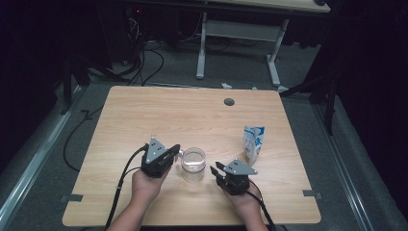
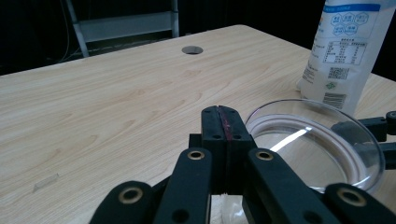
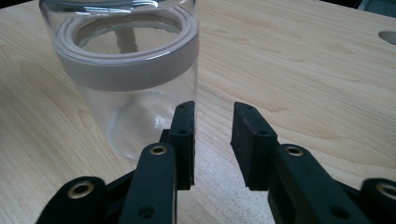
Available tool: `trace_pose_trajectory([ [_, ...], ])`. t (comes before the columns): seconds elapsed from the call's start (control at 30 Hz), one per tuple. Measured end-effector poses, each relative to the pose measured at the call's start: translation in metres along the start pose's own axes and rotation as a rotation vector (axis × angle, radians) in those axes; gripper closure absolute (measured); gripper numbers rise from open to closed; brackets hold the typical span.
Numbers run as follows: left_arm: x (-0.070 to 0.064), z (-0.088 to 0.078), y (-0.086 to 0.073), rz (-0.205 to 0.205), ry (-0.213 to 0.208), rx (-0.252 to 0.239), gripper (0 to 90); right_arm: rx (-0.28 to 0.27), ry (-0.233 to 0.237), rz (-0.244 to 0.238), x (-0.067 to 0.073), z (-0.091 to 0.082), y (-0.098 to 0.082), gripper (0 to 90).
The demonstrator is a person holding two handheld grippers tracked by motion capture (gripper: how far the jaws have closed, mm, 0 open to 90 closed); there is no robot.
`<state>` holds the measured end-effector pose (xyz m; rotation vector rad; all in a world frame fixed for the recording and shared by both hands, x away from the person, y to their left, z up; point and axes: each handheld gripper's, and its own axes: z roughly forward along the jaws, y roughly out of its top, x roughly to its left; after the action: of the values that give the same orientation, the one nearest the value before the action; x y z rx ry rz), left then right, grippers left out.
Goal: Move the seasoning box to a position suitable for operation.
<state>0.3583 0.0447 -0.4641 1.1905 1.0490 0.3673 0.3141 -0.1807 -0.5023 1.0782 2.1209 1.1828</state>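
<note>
Your work sits toward the near edge of the tabletop [image 1: 144, 115], about midway between its left and right edges: a clear glass jar [image 1: 193, 163] with a grey band under its rim, standing upright and open at the top. Your left tongs [image 1: 176, 148] come in from the jar's left at rim height, with the jaws pressed flat together and nothing between them; in the left gripper view the closed tips [image 2: 223, 122] stand just beside the rim [image 2: 317, 140], and you cannot tell from here whether they touch the glass. Shut like that, they look better suited to nudging or bracing the jar than to gripping it. Your right tongs [image 1: 216, 168] wait on the jar's other side, near it but apart, with the jaws partly open and empty; in the right gripper view the gap [image 3: 212, 140] points past the jar's side wall [image 3: 140, 107] rather than at it, so a grasp probably needs the hand swung toward the glass first, and the gap looks too narrow to take the jar's full width. A white and blue milk carton [image 1: 253, 142] stands upright farther toward the right edge, well clear of both hands, likely what goes into the jar. Keeping the jar between your hands lets one side steady it while the other works, but smooth glass may slide or tip if pushed high up.
</note>
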Motion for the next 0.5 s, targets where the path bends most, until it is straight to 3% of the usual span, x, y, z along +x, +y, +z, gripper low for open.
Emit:
trace_pose_trajectory([
  [0.27,-0.0011,0.0023,-0.0051,0.041,0.010,-0.002,89.9,-0.007,-0.001,0.001,0.0005,-0.0012,0.0013,70.5],
  [0.5,-0.0011,0.0020,-0.0064,0.043,0.010,-0.014,89.9,-0.019,0.005,0.004,0.0010,-0.0026,0.0019,74.9],
])
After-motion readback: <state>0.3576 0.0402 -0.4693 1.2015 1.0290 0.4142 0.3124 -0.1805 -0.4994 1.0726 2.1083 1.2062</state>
